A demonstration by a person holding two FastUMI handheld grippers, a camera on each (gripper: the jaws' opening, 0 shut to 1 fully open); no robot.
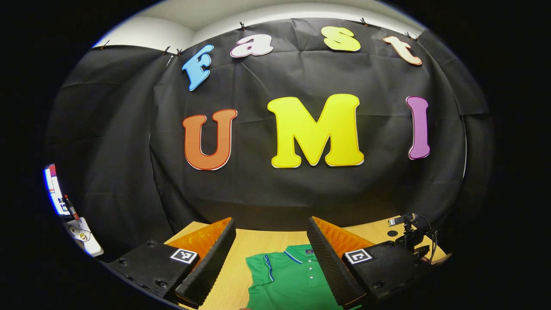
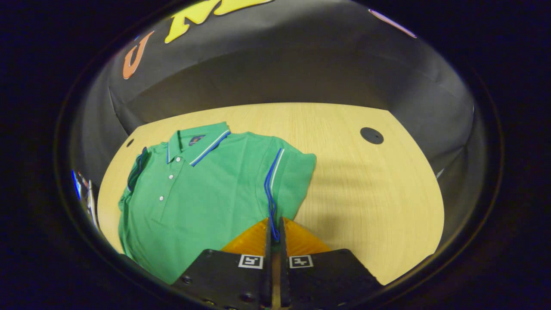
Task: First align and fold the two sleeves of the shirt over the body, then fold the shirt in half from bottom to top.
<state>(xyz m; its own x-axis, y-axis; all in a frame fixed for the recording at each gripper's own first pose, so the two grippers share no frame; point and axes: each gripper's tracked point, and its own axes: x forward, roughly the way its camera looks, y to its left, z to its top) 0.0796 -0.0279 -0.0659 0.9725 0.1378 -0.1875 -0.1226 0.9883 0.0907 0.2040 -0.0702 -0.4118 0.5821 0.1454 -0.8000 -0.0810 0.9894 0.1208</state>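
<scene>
Right tool point(image 2: 273, 232) pinching shirt sleeve point(image 2: 284, 181)

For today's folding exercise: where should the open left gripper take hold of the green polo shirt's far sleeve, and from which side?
Grip the sleeve's striped cuff edge, coming in from the outer side, away from the collar. That edge lies bunched at the shirt's border, so it probably gives the left gripper a raised fold. The right gripper is shut on the other sleeve.

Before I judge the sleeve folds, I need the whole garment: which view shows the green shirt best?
The right gripper view: the green shirt lies almost whole on the table, collar to body, with the right claw shut on its sleeve edge. The left gripper view shows just its collar and upper chest between the open left claw.
</scene>
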